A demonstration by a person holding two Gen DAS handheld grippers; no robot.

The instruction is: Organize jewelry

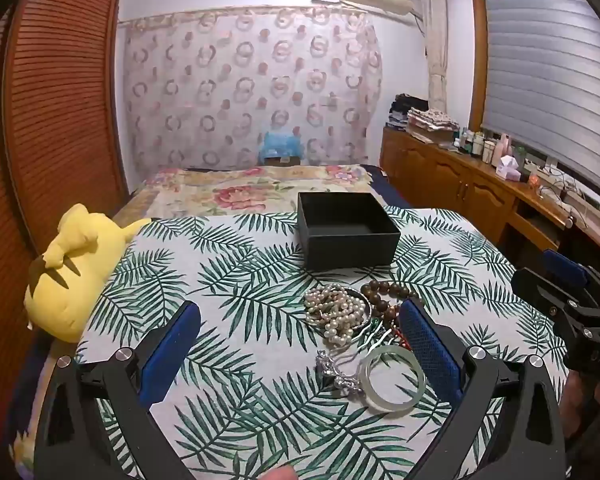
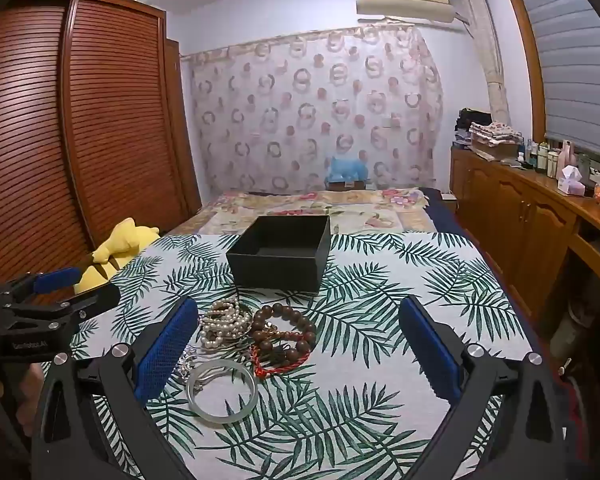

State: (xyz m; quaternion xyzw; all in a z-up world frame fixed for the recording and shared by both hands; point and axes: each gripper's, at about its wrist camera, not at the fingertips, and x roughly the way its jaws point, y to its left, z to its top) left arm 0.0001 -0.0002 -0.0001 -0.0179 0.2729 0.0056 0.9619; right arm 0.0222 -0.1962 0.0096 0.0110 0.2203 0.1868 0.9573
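Observation:
A pile of jewelry lies on the palm-leaf cloth point(image 1: 228, 280): a pearl strand point(image 1: 334, 314) point(image 2: 224, 322), a brown bead bracelet point(image 1: 384, 292) point(image 2: 286, 330), a pale green bangle point(image 1: 394, 378) point(image 2: 222, 392), a silver piece point(image 1: 336, 370) and a red cord point(image 2: 278, 364). Behind the pile stands an open black box point(image 1: 346, 230) point(image 2: 280, 252) with nothing visible inside. My left gripper point(image 1: 300, 346) hangs open above the pile, touching nothing. My right gripper point(image 2: 300, 344) is open too, with most of the pile by its left finger. Each gripper shows at the edge of the other's view.
A yellow plush toy point(image 1: 70, 276) point(image 2: 120, 248) lies at the cloth's left edge. Beyond the box stretches a flowered bedspread point(image 1: 240, 188). A wooden wardrobe point(image 2: 100, 120) stands on the left, and a wooden cabinet point(image 2: 520, 208) with bottles and folded cloth runs along the right.

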